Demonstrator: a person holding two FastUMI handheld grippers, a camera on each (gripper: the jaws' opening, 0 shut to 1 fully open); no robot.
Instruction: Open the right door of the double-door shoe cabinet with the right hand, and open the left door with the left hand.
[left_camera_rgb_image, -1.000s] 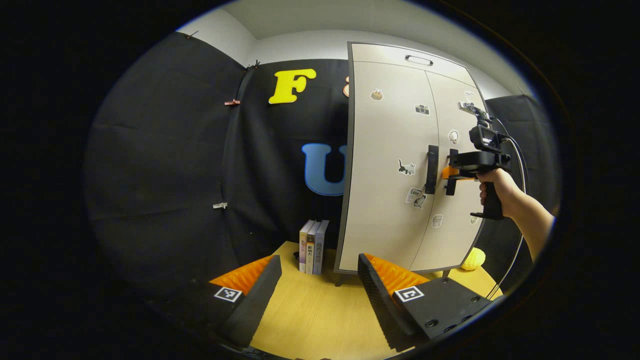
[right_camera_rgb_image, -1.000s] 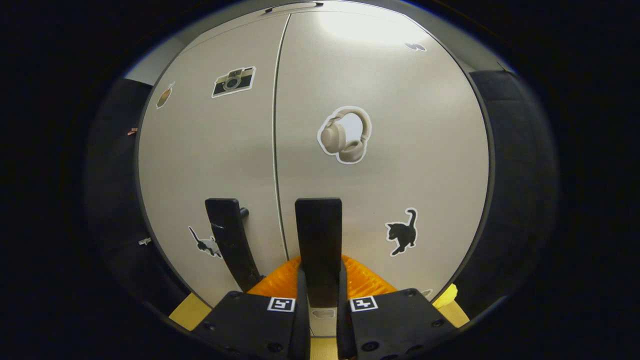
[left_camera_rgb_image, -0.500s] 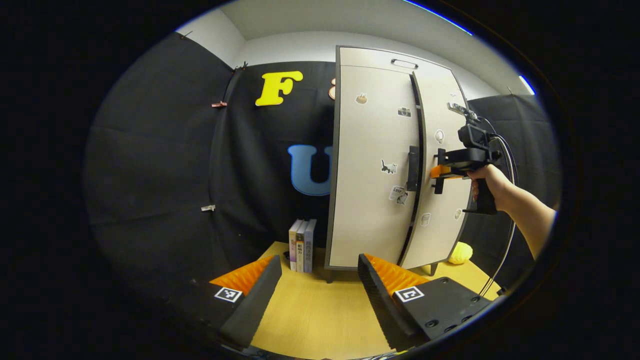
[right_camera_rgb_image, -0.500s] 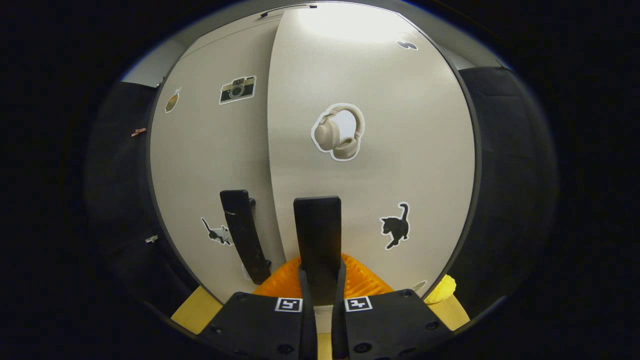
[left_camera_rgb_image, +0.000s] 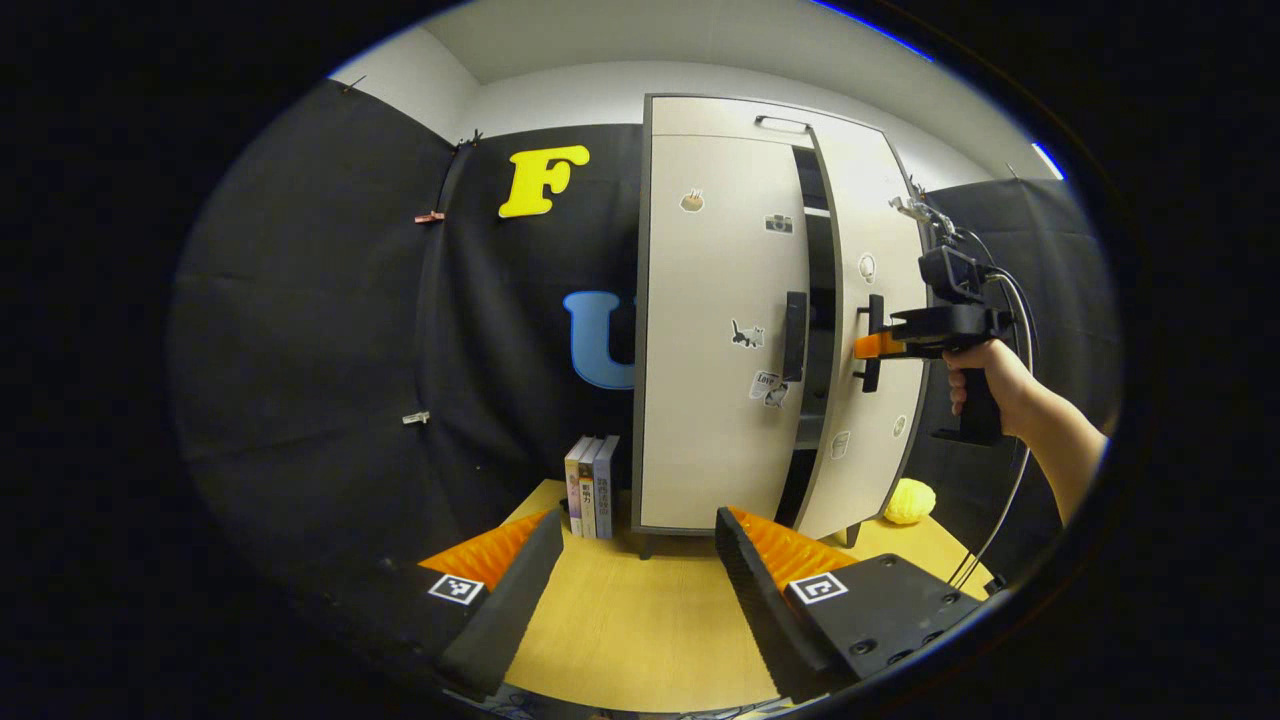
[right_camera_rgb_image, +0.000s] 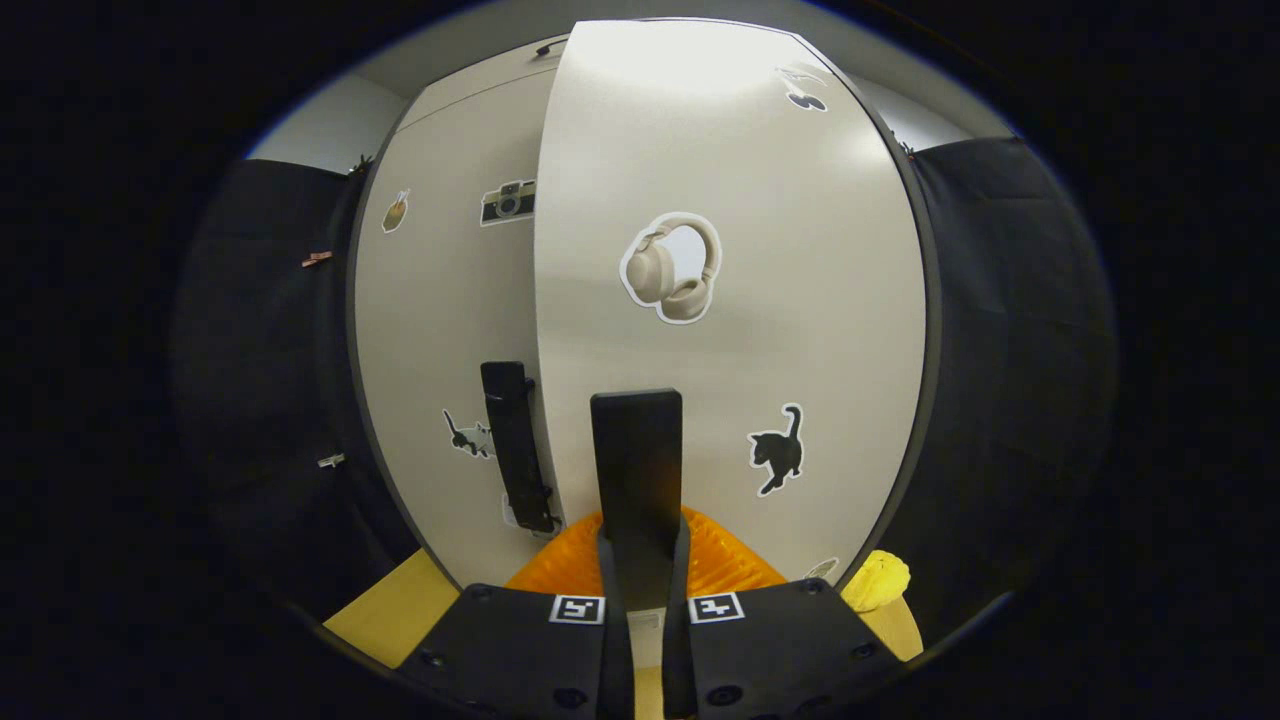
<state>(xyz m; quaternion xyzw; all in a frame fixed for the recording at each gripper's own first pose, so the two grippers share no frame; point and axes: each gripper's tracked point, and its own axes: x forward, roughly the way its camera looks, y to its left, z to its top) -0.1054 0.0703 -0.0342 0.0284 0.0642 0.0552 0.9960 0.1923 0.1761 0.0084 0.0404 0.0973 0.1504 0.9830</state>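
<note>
right gripper (right_camera_rgb_image: 641, 560) clamped on right door's handle (right_camera_rgb_image: 637, 480), door (right_camera_rgb_image: 730, 300) partly ajar | left gripper (left_camera_rgb_image: 630, 570) wide open, empty, well short of left door (left_camera_rgb_image: 715, 340) | stiff hinged panels, likely light; grip left handle (left_camera_rgb_image: 795, 336)

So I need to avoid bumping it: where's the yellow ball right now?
The yellow ball sits on the wooden table, right of the shoe cabinet, under its open right door.
</note>
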